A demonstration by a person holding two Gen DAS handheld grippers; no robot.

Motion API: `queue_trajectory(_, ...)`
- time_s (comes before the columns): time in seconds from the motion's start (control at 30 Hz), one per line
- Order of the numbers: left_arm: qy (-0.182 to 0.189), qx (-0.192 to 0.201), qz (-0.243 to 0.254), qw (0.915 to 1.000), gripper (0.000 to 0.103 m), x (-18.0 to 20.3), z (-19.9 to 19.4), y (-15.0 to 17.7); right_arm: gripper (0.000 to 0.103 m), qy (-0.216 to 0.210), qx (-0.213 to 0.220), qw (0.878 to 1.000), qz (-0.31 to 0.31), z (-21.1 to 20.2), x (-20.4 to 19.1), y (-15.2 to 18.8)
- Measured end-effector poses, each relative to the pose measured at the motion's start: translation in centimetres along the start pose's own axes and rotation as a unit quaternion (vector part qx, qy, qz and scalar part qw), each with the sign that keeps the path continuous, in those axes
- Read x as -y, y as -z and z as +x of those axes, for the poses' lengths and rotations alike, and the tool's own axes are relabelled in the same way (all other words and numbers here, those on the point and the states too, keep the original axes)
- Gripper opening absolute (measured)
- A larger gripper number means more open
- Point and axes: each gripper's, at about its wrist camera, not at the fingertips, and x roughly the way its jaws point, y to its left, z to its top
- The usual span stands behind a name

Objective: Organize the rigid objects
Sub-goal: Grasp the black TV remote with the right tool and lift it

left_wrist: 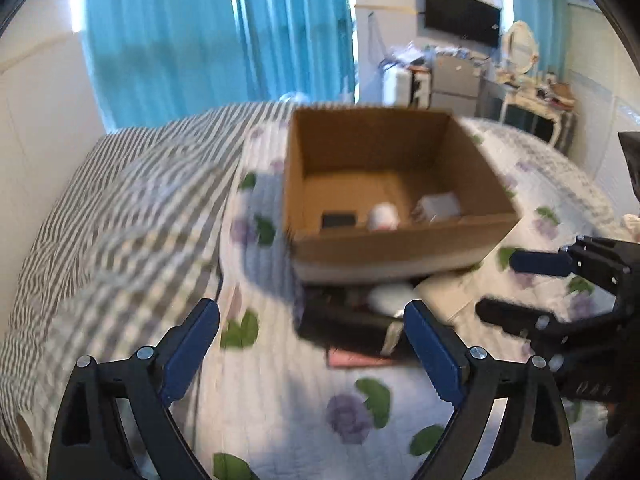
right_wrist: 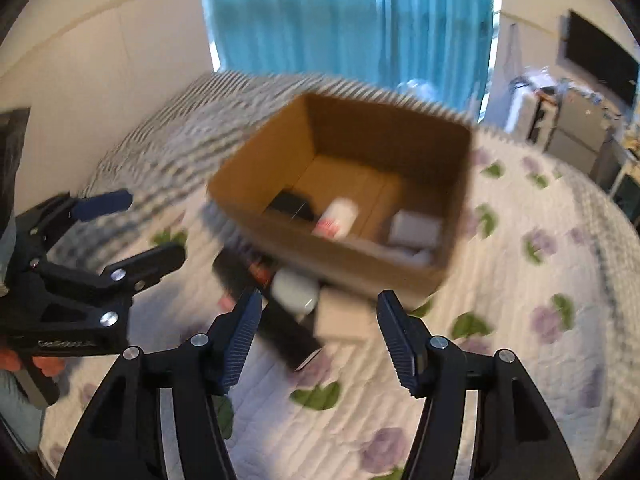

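An open cardboard box [left_wrist: 400, 246] [right_wrist: 280, 236] stands on the bed. Inside lie a flat black item [left_wrist: 339, 220] [right_wrist: 290, 204], a white bottle [left_wrist: 384, 216] [right_wrist: 338, 216] and a small white box [left_wrist: 438, 206] [right_wrist: 414, 230]. Against its near wall lies a blurred pile: a long black item [left_wrist: 344, 324] [right_wrist: 280, 328], a white rounded thing [left_wrist: 390, 296] [right_wrist: 294, 290] and a pale carton [right_wrist: 346, 316]. My left gripper [left_wrist: 310, 312] [right_wrist: 150, 226] hovers open before the pile, holding nothing. Beside it the right gripper [right_wrist: 320, 304] [left_wrist: 516, 288] is open above the pile, its pads touching nothing.
The flowered quilt [left_wrist: 304, 400] [right_wrist: 520, 300] covers the near bed; a grey striped blanket [left_wrist: 120, 208] lies at the left and behind the box. Blue curtains [left_wrist: 200, 40] hang at the back. A wall television [left_wrist: 460, 14] and cluttered furniture [left_wrist: 532, 100] stand far right.
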Motion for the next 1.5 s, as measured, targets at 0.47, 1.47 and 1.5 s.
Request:
queue_trajectory(0.47, -0.037, -0.023, -0.039, 0.9983, 0.095, -2.5, 1.9, 2.5, 0.057, -0.040, -0.103, 0.990, -0.083, 11.3, -3.4, 1.5)
queue_trajectory(1.47, -0.042, -0.038, -0.032, 0.9979, 0.095, -2.0, 2.4, 2.6, 0.022, -0.035, -0.068, 0.997, 0.004, 9.5, -4.2, 4.3)
queue_trajectory(1.5, -0.041, -0.038, -0.034, 0.9979, 0.095, -2.0, 2.4, 2.5, 0.022, -0.037, -0.063, 0.997, 0.008, 8.6, -4.1, 4.8)
